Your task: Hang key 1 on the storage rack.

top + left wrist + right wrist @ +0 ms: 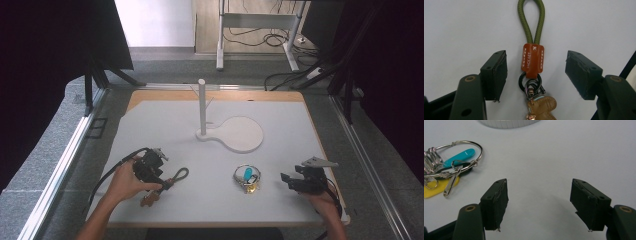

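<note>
1. 2 jaws of my left gripper (536,75) stand apart, straddling the green-cord keychain (532,60) near left; closing off-centre could nudge it aside.
2. My right gripper (539,205) gapes empty, the key ring (451,167) just left; I risk snagging it.

keychains: 2 (one corded (172,181), one wire-ring (247,178)) | stand (202,107): 1 | grippers: 2 (left (161,186), right (286,181))

Your left gripper (167,183) sits over the rope keychain (532,60) on the left side of the mat (280,200). The bunch of keys (247,178) lies in the middle, left of your right gripper (286,180). The stand (202,107) is behind them, farther back.
</note>
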`<state>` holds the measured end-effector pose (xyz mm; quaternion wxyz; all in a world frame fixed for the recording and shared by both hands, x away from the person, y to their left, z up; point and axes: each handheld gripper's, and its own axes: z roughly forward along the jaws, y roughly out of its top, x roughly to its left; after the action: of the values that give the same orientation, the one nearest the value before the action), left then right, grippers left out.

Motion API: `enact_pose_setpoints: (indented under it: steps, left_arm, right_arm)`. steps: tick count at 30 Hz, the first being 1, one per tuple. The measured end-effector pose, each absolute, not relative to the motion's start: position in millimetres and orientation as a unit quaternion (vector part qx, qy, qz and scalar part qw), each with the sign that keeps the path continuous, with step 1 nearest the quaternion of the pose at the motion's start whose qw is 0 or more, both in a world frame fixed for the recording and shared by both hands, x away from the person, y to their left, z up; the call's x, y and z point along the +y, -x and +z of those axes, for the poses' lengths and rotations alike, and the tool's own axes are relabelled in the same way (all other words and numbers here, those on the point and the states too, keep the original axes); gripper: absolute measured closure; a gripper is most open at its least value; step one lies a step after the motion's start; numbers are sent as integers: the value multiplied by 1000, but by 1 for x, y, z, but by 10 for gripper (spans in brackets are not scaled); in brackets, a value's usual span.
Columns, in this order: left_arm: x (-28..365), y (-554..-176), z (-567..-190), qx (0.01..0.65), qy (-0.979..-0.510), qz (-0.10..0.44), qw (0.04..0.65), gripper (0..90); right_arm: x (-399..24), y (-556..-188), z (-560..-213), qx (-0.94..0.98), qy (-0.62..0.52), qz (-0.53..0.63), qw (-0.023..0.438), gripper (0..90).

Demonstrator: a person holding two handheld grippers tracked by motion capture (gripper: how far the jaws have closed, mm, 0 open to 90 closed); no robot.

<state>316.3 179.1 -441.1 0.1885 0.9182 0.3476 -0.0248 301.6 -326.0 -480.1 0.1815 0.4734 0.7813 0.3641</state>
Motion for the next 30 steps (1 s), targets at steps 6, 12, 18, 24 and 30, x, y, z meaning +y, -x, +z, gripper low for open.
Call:
enact_pose_setpoints:
  steps: [6, 12, 18, 24, 30]
  left_arm:
    - [177, -318, -443, 346, -919, -31, 184, 324]
    - [175, -320, -447, 344, -921, -29, 179, 321]
    - [171, -322, -453, 335, -928, -30, 161, 338]
    - [167, -323, -458, 329, -933, -26, 146, 380]
    - [166, -324, -459, 327, -935, -14, 137, 473]
  right_arm:
    - [-323, -302, -482, 786, -468, 359, 182, 305]
    - [-322, -302, -483, 788, -467, 357, 183, 305]
    - [-321, -302, -483, 789, -467, 355, 184, 304]
    - [-320, -302, -483, 790, -467, 353, 184, 304]
    - [-319, -303, -484, 793, -465, 349, 186, 304]
